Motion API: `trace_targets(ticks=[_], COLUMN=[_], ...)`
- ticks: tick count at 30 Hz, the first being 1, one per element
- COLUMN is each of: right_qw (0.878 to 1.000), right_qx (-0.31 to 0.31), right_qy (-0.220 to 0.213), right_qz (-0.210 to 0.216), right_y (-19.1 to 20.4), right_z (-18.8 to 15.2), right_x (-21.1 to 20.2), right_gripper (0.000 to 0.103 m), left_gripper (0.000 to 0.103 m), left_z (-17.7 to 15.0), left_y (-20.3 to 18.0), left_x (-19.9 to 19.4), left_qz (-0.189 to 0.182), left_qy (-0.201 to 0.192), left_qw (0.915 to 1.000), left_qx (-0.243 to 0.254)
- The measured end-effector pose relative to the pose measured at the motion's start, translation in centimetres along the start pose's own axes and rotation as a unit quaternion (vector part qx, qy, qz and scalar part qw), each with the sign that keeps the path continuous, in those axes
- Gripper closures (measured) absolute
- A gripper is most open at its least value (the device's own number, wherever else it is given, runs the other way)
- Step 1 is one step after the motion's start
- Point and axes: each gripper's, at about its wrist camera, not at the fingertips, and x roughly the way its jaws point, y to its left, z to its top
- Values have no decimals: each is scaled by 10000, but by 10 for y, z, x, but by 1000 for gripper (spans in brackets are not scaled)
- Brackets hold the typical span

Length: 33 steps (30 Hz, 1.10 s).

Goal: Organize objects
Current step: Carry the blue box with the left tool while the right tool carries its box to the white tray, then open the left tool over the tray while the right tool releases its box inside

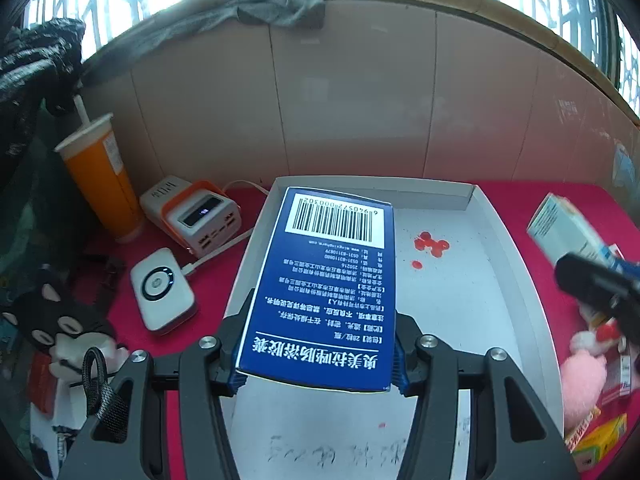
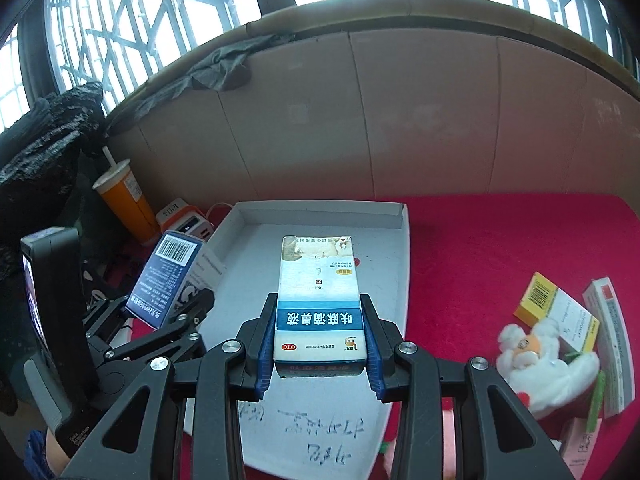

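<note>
My left gripper [image 1: 318, 354] is shut on a dark blue medicine box [image 1: 328, 276] with a barcode, held over the left part of a shallow white tray [image 1: 480, 312]. The same box [image 2: 168, 276] and left gripper [image 2: 160, 320] show at the left of the right wrist view. My right gripper [image 2: 320, 354] is shut on a white and blue medicine box [image 2: 318, 296], held above the tray [image 2: 396, 264]. That box [image 1: 568, 228] shows at the right of the left wrist view.
On the red cloth at the left stand an orange cup [image 1: 102, 180], a white and orange power bank [image 1: 196, 216], a white round-button device [image 1: 162, 290]. At the right lie a white plush toy [image 2: 544, 364], yellow box [image 2: 538, 298], more boxes [image 2: 608, 336]. A tiled wall [image 2: 400, 120] is behind.
</note>
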Motion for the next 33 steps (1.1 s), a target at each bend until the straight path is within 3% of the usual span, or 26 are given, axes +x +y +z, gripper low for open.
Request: trace_targets(ticks=[9, 20, 25, 26, 28, 31, 33], right_qw=[9993, 9988, 9986, 9986, 9988, 9995, 9998], right_qx=[-73, -116, -156, -133, -64, 33, 55], right_qy=[254, 286, 258, 252, 228, 166, 84], right_qz=[-282, -392, -434, -438, -431, -271, -149], right_y=[1, -1, 1, 1, -1, -4, -6], right_z=[0, 4, 0, 0, 0, -1, -2], right_x=[44, 61, 65, 65, 62, 50, 39], right_gripper=[63, 63, 62, 61, 49, 45, 44], left_gripper=[50, 49, 46, 45, 44, 31, 8], left_z=[13, 12, 13, 13, 13, 13, 16], left_y=[-6, -17, -18, -18, -13, 2, 17], left_x=[28, 43, 37, 34, 29, 8, -11], left_qz=[-129, -113, 45, 30, -26, -462, -926], left_qy=[143, 258, 131, 73, -6, -320, -679], left_qw=[9998, 9996, 9999, 9999, 9997, 9955, 9872], left_qx=[-73, -77, -89, -125, -261, -759, -1109])
